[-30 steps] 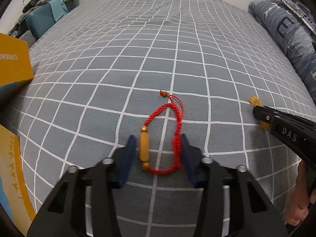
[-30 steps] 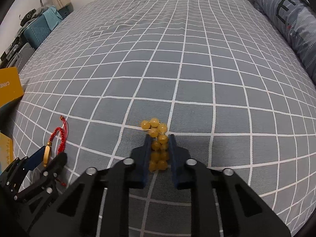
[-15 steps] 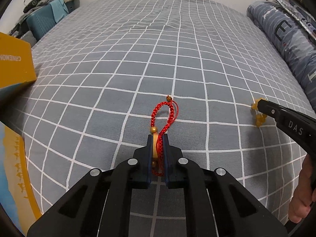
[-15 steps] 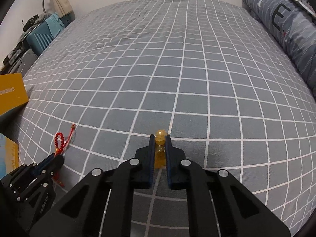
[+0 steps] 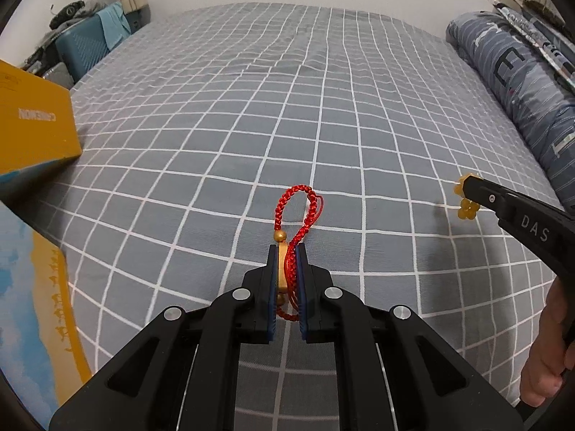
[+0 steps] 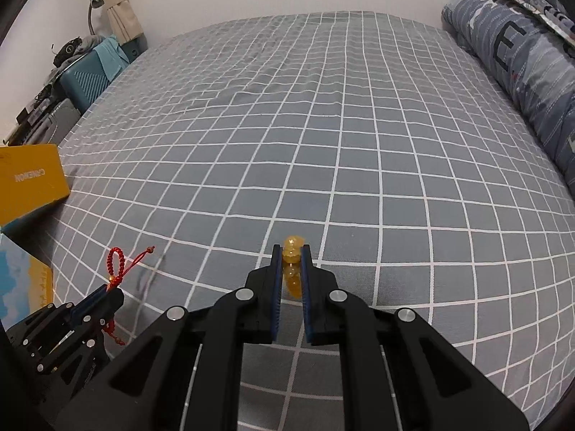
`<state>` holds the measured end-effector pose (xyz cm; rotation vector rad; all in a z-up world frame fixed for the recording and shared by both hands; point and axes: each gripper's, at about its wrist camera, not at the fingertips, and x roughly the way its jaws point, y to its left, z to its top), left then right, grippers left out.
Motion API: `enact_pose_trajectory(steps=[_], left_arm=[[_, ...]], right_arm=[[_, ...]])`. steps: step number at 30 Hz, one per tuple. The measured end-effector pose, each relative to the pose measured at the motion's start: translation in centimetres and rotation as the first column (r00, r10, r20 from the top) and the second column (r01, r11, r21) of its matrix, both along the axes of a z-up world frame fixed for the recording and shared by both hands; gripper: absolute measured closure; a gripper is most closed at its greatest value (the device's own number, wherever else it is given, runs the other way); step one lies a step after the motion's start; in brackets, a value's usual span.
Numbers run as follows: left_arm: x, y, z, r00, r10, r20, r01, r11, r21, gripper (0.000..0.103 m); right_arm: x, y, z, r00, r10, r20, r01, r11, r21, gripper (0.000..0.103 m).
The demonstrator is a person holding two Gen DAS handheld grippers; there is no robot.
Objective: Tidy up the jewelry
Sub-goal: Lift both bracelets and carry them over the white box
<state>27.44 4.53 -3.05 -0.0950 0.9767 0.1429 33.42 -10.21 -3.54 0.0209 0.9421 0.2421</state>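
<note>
Left gripper (image 5: 286, 251) is clenched on the red cord bracelet (image 5: 300, 212), pads bearing on its gold tube bead and braid; the free loop sticks out beyond the tips toward 12 o'clock, above the checked bedsheet (image 5: 251, 125). Right gripper (image 6: 291, 251) is clamped on the amber bead bracelet (image 6: 293, 265), several beads squeezed between the pads, one showing past the tips.

Judgement: the step in hand is carrying both pieces to storage. Keep both grips firm, lift clear so no loop drags on the sheet, and keep the two apart to avoid tangling.

Containers: a yellow box (image 5: 32, 125) sits at 9 o'clock of the left view, lid closed; contents cannot be told and whether it is the jewelry's destination is uncertain
</note>
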Motion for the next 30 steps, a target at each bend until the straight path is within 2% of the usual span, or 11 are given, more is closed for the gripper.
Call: enact_pose_trajectory(steps=[21, 30], left_arm=[[-5.7, 2.9, 7.8, 0.993, 0.067, 0.097, -0.071, 0.997, 0.032, 0.094], [-8.6, 4.6, 10.6, 0.988, 0.105, 0.111, -0.11, 0.993, 0.038, 0.093]], right_arm=[[-5.5, 2.8, 6.7, 0.996, 0.043, 0.083, -0.041, 0.999, -0.027, 0.094], [-8.6, 6.0, 9.1, 0.991, 0.094, 0.099, -0.09, 0.995, -0.043, 0.094]])
